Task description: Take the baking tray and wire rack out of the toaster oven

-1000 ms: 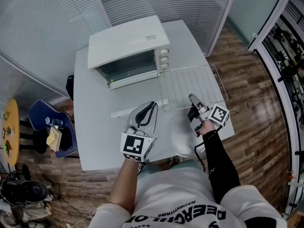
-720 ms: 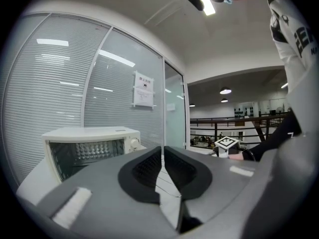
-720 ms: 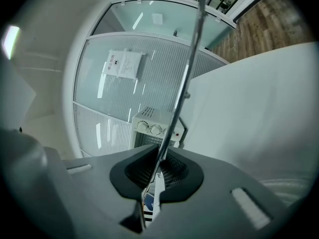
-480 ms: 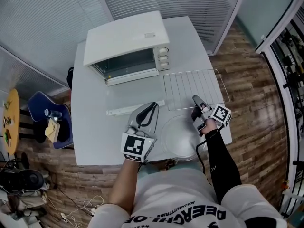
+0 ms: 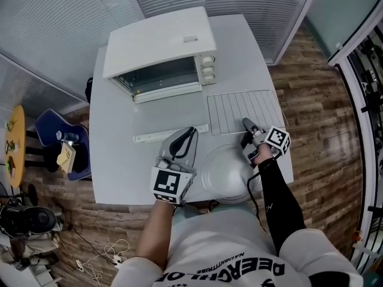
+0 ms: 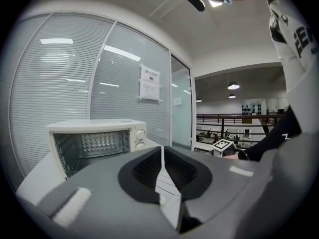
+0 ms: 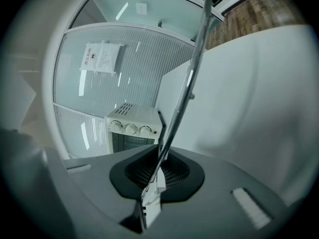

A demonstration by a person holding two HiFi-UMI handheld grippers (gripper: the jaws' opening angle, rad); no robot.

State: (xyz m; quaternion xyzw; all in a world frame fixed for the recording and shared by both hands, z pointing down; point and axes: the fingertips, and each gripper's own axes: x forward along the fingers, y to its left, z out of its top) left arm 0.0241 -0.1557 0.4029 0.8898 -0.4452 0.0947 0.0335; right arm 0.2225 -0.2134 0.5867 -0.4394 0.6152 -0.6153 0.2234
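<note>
The right hand-held gripper [image 5: 246, 124] has its jaws closed on the near edge wire of the wire rack [image 5: 245, 107], which is out of the oven and spread over the right part of the worktop [image 5: 116, 160]. The left hand-held gripper [image 5: 189, 131] hovers with its jaws pressed together and nothing between them. Between the two grippers, close to the worktop's near edge, sits the round, pale baking tray [image 5: 221, 173], and further back stands the white toaster oven [image 5: 158, 43], its dark cavity facing the person.
</note>
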